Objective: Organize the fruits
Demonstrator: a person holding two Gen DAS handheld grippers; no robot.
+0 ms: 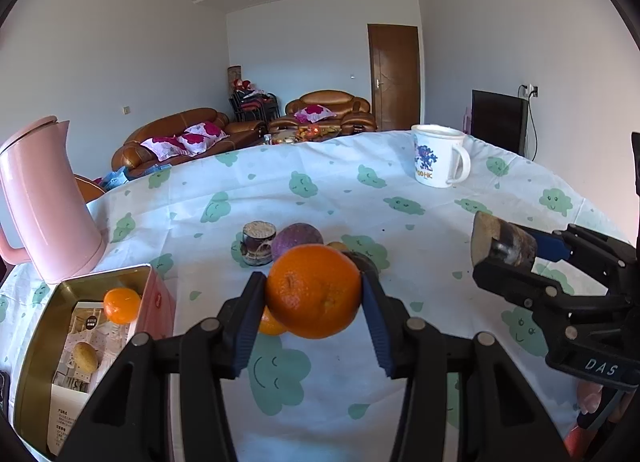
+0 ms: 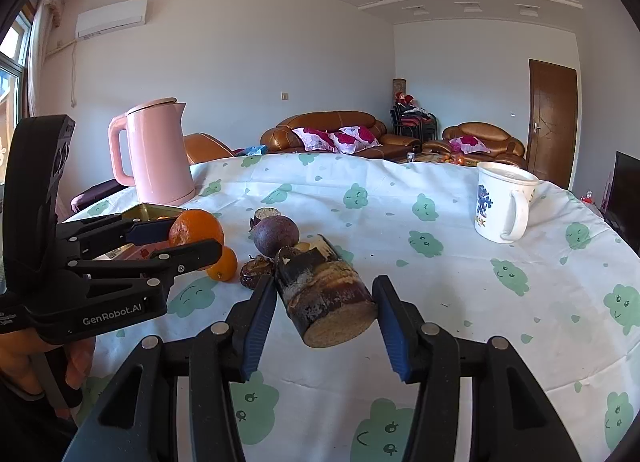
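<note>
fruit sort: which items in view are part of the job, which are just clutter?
Job:
- orange held in left gripper
- sugarcane piece held in right gripper
- tin, already holding a small orange
- passion fruit
- second cane piece

Clutter:
- kettle
- mug

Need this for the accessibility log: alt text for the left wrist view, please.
The left gripper holds an orange above a cloud-print tablecloth. At left, an open gold tin holds a small orange beside a pink kettle. At right, the right gripper grips a dark sugarcane piece; a white mug stands behind.
</note>
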